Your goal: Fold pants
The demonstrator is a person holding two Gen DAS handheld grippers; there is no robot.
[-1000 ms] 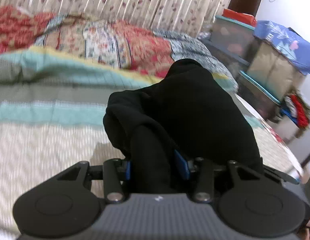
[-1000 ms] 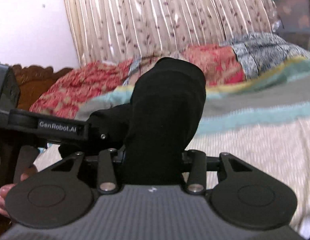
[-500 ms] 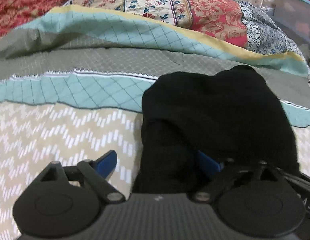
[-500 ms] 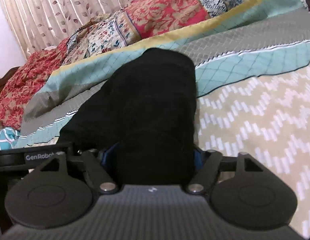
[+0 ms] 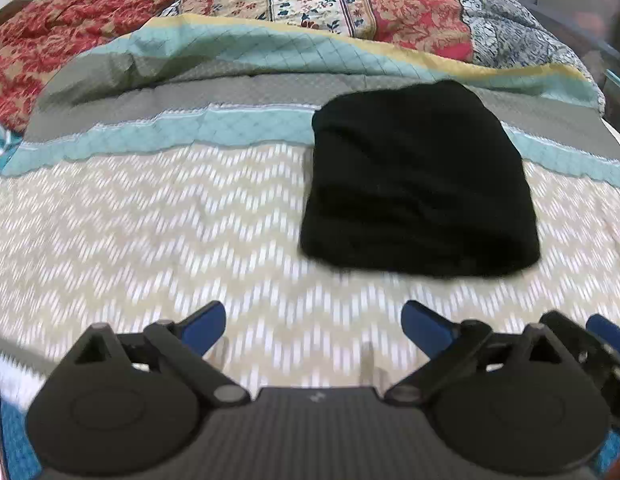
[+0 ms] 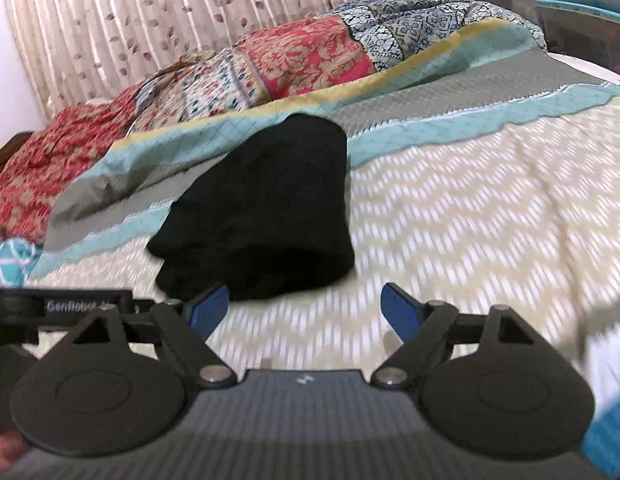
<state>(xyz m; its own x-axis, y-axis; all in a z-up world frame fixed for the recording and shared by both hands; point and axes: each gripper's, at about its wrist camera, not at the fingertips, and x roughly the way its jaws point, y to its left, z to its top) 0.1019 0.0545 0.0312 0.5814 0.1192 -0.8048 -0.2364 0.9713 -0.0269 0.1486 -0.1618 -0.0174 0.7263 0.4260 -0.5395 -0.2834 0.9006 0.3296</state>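
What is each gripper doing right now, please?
Left gripper: opening, holding nothing; pants lie ahead.
Right gripper: opening, holding nothing.

Matt black cloth pants

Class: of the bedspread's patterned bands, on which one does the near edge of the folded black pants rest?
The cream zigzag band. The pants end there; the teal band and grey band lie farther back.
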